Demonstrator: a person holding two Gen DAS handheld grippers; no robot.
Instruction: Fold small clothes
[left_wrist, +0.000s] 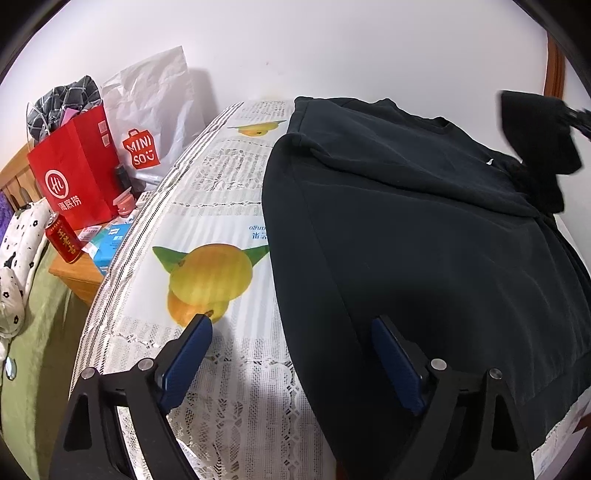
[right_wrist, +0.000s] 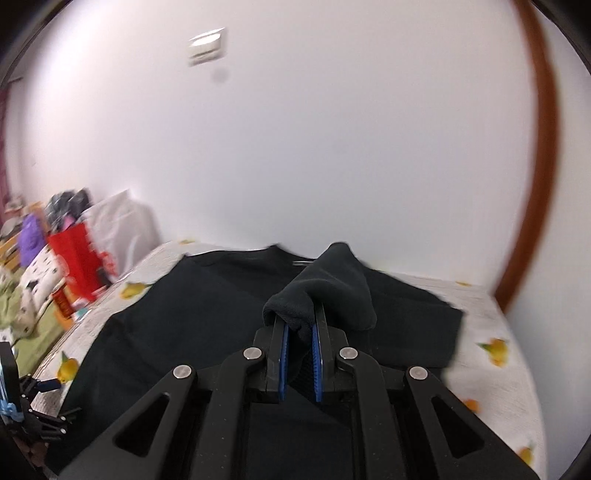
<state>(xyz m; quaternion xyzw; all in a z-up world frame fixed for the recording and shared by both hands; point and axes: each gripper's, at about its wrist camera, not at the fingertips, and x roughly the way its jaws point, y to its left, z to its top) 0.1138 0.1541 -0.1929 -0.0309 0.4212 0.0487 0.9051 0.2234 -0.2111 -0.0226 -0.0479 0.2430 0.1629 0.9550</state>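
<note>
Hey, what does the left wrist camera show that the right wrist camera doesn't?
Only the left wrist view: the open left hand-held gripper above the sweater's edge, and a red can on the bedside stand.
Only the right wrist view: the right hand-held gripper shut on a lifted sleeve, and a wall vent.
Both: the dark sweater, lemon-print tablecloth, red bag.

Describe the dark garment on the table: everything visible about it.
The dark garment is a black or very dark navy sweatshirt-like top of soft, matte knit with a round neckline. It lies mostly flat on the lemon-print tablecloth, near sleeve folded across its chest. The right tool is shut on the other sleeve, lifted above the body. The left tool is open at its near edge.
</note>
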